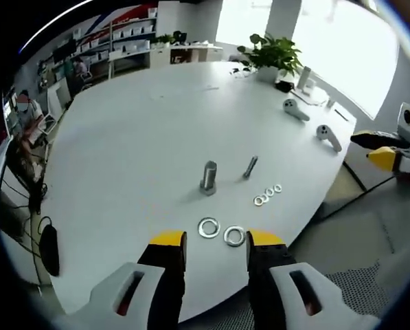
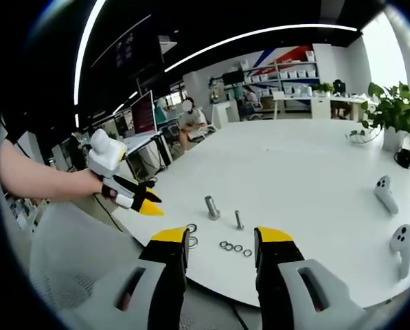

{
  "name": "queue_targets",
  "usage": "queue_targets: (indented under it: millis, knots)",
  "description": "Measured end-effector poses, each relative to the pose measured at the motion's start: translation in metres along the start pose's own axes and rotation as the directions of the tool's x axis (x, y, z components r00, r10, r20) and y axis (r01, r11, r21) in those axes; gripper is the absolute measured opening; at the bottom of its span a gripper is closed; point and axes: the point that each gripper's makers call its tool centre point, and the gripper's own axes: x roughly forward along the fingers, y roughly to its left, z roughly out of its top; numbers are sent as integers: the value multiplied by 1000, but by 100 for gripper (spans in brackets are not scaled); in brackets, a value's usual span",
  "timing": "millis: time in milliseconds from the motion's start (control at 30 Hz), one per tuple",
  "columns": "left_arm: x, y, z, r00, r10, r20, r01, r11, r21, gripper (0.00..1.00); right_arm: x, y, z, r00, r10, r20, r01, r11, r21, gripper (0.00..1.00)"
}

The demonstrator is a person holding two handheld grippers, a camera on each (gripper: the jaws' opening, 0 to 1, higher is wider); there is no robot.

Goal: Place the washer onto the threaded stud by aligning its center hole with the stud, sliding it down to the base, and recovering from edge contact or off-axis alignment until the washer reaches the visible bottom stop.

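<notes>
Large white oval table point(image 1: 143, 130) in an open office. Potted green plant point(image 1: 272, 55) at its far edge, two white handheld controllers point(image 1: 295, 109) nearby. Shelving with white boxes point(image 1: 126, 31) along the back wall. Seated person at a desk point(image 2: 191, 117).

I am in an open-plan office. A big white oval counter point(image 1: 143, 137) stands before me like a meeting table, with a potted plant point(image 1: 272, 55) at its far end. Shelves of white boxes point(image 2: 294, 75) line the back wall, a person sits at a desk with a monitor point(image 2: 143, 113), and light strips cross the dark ceiling.
</notes>
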Motion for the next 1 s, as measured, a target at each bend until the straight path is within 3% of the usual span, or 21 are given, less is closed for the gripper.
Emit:
queue_targets:
  millis: [200, 500, 633, 800, 1000]
  knots:
    - [27, -6, -8, 996, -17, -84, 19, 999, 34, 31, 0, -1, 0, 1000, -2, 3, 2, 1000, 8, 39]
    - [53, 4, -17, 986, 0, -168, 7, 999, 40, 32, 1, 0, -2, 1000, 2, -7, -2, 1000, 7, 39]
    - [61, 8, -25, 977, 12, -213, 0, 998, 57, 32, 1, -1, -2, 1000, 1, -8, -1, 1000, 9, 39]
    - [69, 12, -23, 973, 23, -230, -3, 996, 84, 31, 1, -1, -3, 1000, 1, -13, -1, 1000, 6, 39]
    - [76, 16, -31, 957, 34, -288, -4, 995, 104, 31, 1, 0, -4, 1000, 4, -14, -4, 1000, 4, 39]
